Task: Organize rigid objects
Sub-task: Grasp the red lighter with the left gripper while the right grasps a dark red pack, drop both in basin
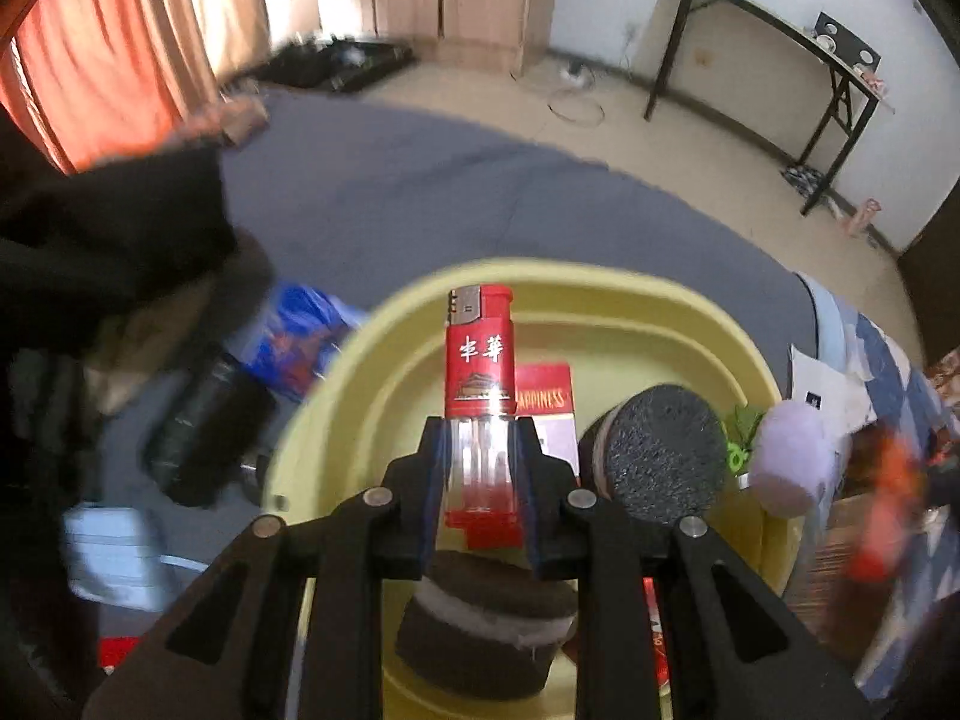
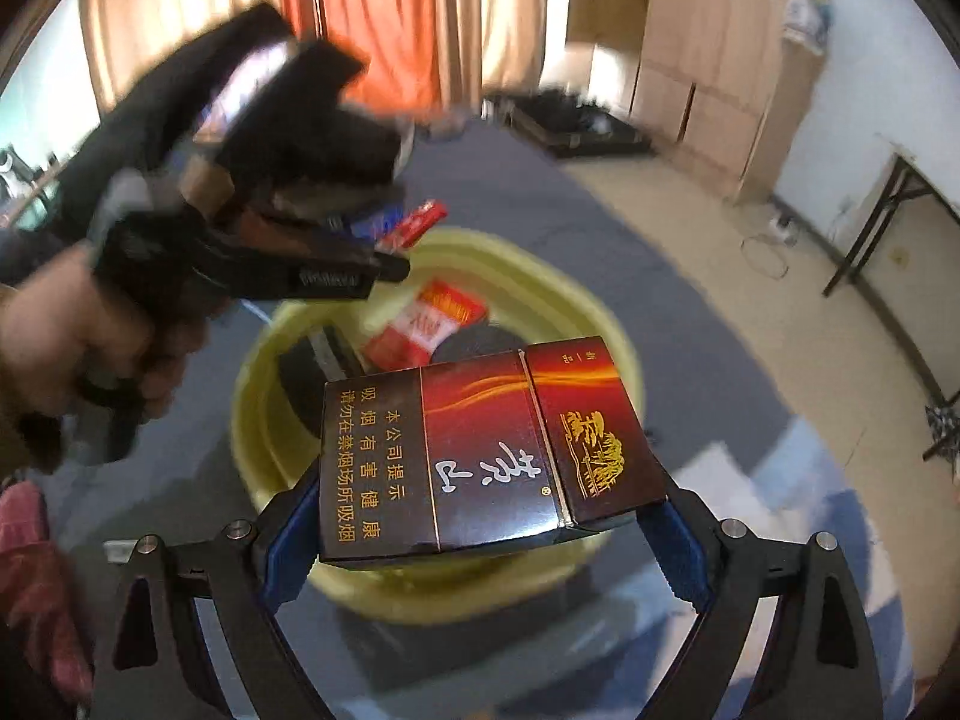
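My left gripper (image 1: 480, 474) is shut on a red lighter (image 1: 480, 366) with a clear base, held upright above the yellow basin (image 1: 690, 324). The basin holds a red cigarette pack (image 1: 543, 399) and two dark round foam pads (image 1: 660, 450). My right gripper (image 2: 486, 516) is shut on a dark red cigarette box (image 2: 486, 450), held over the near rim of the same basin (image 2: 258, 396). In the right wrist view the left gripper (image 2: 384, 258) hovers blurred over the basin's far left side with the lighter (image 2: 417, 222) in it; a red-and-white pack (image 2: 429, 324) lies inside.
The basin sits on a grey-blue cloth (image 1: 390, 180). Left of it lie a blue packet (image 1: 294, 330), a black cylinder (image 1: 210, 426) and a white item (image 1: 114, 546). A lilac fuzzy ball (image 1: 792, 456) and small plant sit right of it. A folding table (image 1: 780, 48) stands by the far wall.
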Demonstrator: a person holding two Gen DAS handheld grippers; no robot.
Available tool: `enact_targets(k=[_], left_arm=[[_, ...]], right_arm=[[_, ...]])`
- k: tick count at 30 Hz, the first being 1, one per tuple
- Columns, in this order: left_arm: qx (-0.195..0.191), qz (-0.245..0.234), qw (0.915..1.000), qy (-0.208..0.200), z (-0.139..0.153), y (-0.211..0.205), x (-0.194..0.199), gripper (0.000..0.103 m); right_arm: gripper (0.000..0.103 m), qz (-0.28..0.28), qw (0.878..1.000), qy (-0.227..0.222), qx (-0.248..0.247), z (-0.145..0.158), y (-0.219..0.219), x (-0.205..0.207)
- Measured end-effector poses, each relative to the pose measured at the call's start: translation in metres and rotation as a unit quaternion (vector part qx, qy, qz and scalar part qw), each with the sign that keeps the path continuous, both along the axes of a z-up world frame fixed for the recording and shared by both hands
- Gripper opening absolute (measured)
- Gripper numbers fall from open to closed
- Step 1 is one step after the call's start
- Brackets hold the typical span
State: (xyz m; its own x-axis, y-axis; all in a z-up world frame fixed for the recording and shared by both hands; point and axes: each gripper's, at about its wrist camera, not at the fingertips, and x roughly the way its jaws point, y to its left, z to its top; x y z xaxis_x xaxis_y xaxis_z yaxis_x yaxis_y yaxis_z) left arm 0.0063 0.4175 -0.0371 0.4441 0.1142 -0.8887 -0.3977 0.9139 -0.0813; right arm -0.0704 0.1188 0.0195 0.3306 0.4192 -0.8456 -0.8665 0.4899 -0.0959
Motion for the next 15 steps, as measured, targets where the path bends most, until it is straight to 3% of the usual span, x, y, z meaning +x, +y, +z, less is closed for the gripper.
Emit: enact_targets(k=[5, 12, 13, 15], left_arm=[[-0.024, -0.026, 0.9991, 0.025, -0.024, 0.001, 0.010, 0.024], [-0.033, -0.021, 0.9992, 0.008, -0.021, 0.001, 0.015, 0.025], [-0.034, -0.022, 0.9992, -0.002, -0.017, 0.003, 0.013, 0.030], [-0.036, -0.021, 0.9988, -0.025, -0.008, 0.000, 0.013, 0.056]], right_arm=[[0.093, -0.017, 0.998, 0.049, -0.037, -0.046, 0.032, 0.006], [0.095, -0.014, 0.997, 0.053, -0.053, -0.065, 0.044, 0.018], [0.097, -0.020, 0.997, 0.062, -0.051, -0.066, 0.046, 0.019], [0.101, -0.025, 0.996, 0.074, -0.052, -0.063, 0.042, 0.024]])
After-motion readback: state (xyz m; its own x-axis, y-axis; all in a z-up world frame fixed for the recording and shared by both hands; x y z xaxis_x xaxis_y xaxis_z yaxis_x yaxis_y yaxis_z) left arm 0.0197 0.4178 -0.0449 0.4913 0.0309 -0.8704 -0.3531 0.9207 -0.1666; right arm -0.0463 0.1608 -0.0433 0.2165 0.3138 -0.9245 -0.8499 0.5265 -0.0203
